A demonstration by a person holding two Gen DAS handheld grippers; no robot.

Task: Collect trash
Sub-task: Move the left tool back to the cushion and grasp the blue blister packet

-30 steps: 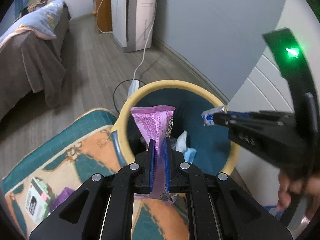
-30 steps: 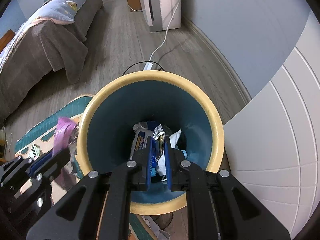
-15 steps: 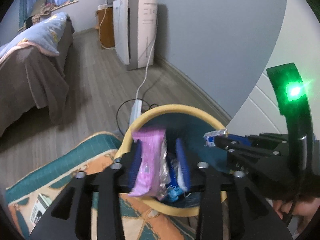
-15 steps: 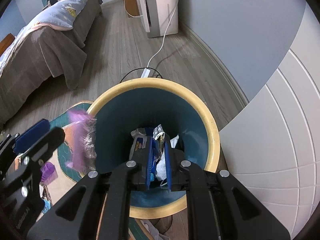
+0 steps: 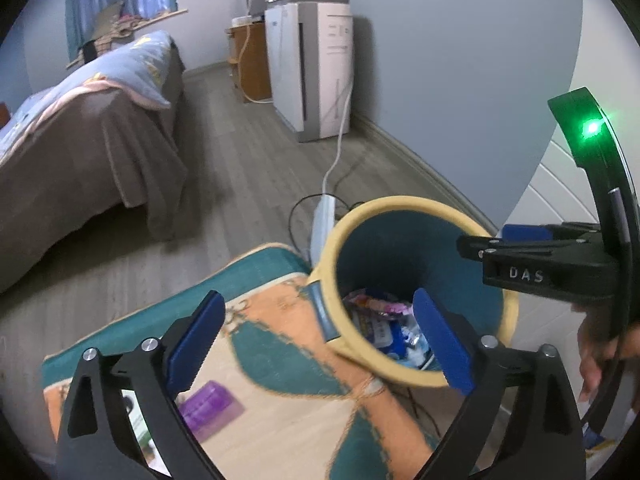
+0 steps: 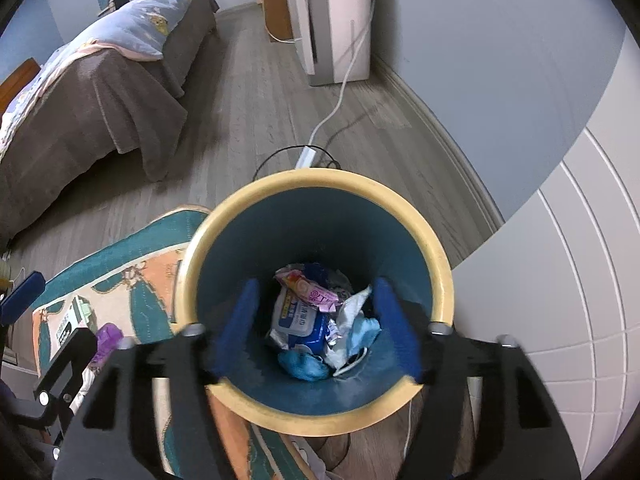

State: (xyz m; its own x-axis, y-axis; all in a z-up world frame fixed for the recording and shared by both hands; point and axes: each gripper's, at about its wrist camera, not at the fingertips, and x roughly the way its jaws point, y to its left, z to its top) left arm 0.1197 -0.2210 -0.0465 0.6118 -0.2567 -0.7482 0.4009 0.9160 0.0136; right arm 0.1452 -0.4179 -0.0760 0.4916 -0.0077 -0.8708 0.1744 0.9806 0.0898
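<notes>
A round bin (image 6: 438, 264) with a yellow rim and teal inside stands on the floor, its rim (image 5: 404, 202) also in the left wrist view. Inside lie a pink wrapper (image 6: 310, 290), a blue and white packet (image 6: 298, 318) and crumpled tissues (image 6: 352, 312); the pink wrapper (image 5: 378, 304) shows in the left wrist view too. My right gripper (image 6: 314, 328) hangs over the bin mouth, jaws opening, nothing between them. My left gripper (image 5: 318, 342) is above the bin's near-left rim, jaws opening wide and empty. The right gripper (image 5: 520, 240) shows at the right there.
A patterned teal and orange rug (image 5: 280, 360) lies left of the bin, with a purple item (image 5: 210, 404) and a small printed box (image 6: 74, 320) on it. A bed (image 5: 80, 128), a white appliance (image 5: 316, 64), a power strip (image 5: 324, 220) and a white cabinet (image 6: 560, 280) surround the spot.
Both grippers went from shut to open. The pink wrapper left the left jaws and the small packet left the right jaws; both now lie in the bin. The left gripper rose and drew back.
</notes>
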